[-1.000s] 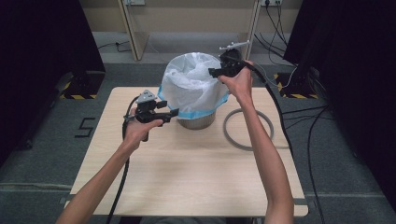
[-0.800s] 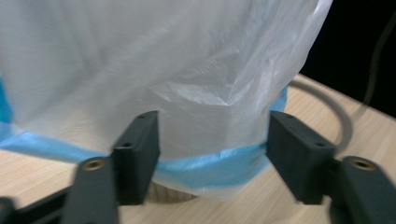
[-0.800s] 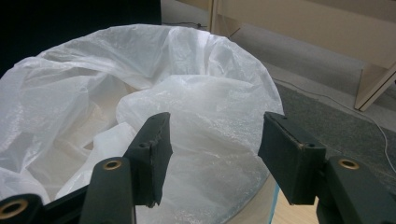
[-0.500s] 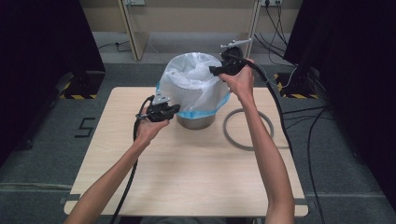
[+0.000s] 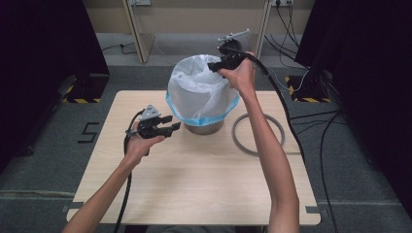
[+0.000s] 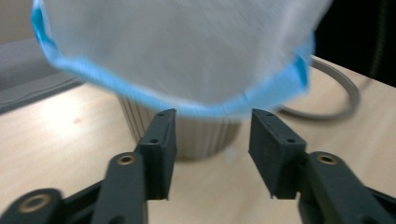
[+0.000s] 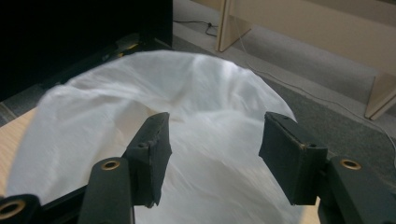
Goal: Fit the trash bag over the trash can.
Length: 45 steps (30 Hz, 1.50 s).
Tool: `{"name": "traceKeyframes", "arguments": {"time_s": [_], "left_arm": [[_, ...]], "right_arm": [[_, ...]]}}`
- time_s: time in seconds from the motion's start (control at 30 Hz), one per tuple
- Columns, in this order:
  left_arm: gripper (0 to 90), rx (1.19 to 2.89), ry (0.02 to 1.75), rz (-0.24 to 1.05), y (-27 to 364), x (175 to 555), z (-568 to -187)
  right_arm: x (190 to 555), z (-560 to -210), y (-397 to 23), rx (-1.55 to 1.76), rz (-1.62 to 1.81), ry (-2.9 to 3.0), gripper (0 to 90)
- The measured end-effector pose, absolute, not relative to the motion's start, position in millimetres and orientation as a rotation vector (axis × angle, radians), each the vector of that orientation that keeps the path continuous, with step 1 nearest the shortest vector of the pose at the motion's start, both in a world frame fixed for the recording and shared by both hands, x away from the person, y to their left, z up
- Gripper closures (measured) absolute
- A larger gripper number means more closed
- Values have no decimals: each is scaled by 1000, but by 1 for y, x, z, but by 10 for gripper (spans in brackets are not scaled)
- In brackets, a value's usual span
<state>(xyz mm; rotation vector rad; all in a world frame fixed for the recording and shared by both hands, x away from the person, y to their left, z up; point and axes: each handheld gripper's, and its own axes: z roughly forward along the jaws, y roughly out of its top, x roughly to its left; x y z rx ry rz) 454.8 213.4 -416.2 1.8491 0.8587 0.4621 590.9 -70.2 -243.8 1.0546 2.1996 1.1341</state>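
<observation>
The left gripper [image 5: 167,127], jaws just reopened and empty, sits beside the bin [image 5: 204,128], while the right gripper [image 5: 214,64] gapes over the bag [image 5: 199,90].

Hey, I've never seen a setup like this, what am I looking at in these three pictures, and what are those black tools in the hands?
A person stands at a wooden table and holds a two-jaw gripping tool in each hand. The high view looks down from above; the other two pictures come from cameras riding on each tool, looking along its black jaws.

On the table stands a ribbed bin lined with a white bag that has a blue edge. A grey ring lies beside it.

The left gripper is near the bin's base; its jaws have just been opening, with nothing between them. The right gripper is at the bag's top, jaws apart, gripping nothing.
</observation>
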Motion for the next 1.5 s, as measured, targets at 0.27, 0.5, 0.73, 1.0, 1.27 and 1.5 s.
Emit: {"name": "traceKeyframes", "arguments": {"time_s": [0.27, 0.5, 0.73, 1.0, 1.27, 1.5], "left_arm": [[399, 1893, 892, 446, 238, 412, -460], [358, 1980, 929, 427, 253, 394, -500], [331, 2040, 1022, 386, 271, 393, -522], [306, 2086, 1013, 440, 271, 391, -523], [301, 2084, 1012, 441, 271, 392, -523], [301, 2084, 1013, 440, 271, 392, -523]], "right_arm": [[617, -239, -27, 1067, 1157, 2244, 399], [643, -255, 0, 1112, 1078, 2278, 398], [664, -280, 8, 1168, 959, 2301, 399], [673, -307, 8, 1238, 860, 2372, 403], [660, -275, -1, 1191, 1046, 2299, 396], [643, -236, -27, 1148, 1055, 2222, 389]]}}
